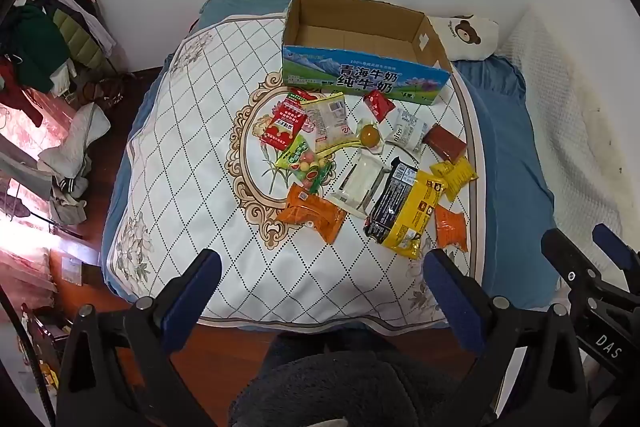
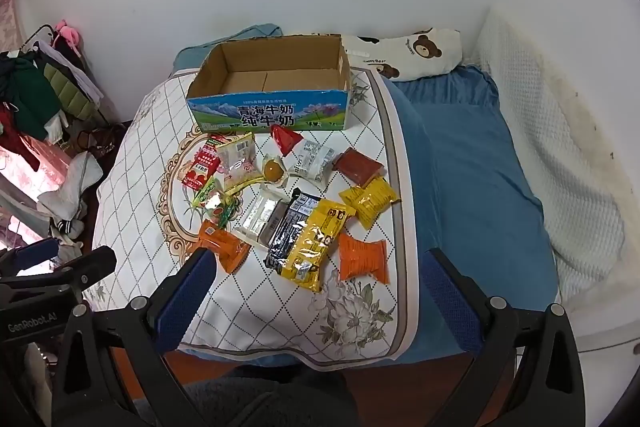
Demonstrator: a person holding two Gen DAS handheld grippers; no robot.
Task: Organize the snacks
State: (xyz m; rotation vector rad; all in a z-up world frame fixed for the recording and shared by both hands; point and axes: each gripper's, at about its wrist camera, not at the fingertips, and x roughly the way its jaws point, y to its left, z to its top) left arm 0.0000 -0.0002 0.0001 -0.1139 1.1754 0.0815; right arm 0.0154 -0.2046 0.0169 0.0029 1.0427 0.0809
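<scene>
Item one: my left gripper (image 1: 322, 287) at the bottom of the left wrist view, jaws spread wide, nothing between them. Item two: my right gripper (image 2: 320, 281) at the bottom of the right wrist view, likewise released and holding nothing. Item three: cardboard milk box (image 1: 362, 77), open top, upper centre of frame, long axis running left to right, printed blue face toward me; I see nothing inside. Item four: snacks scattered on the quilted white cloth (image 1: 192, 163) just below the box. Among them I log a black-and-yellow packet (image 1: 404, 207), centre right, long axis tilted from lower left to upper right; an orange packet (image 1: 314, 213) to its left; a small orange packet (image 1: 452, 227) at its lower right; a red packet (image 1: 286, 123) at upper left of the pile.
</scene>
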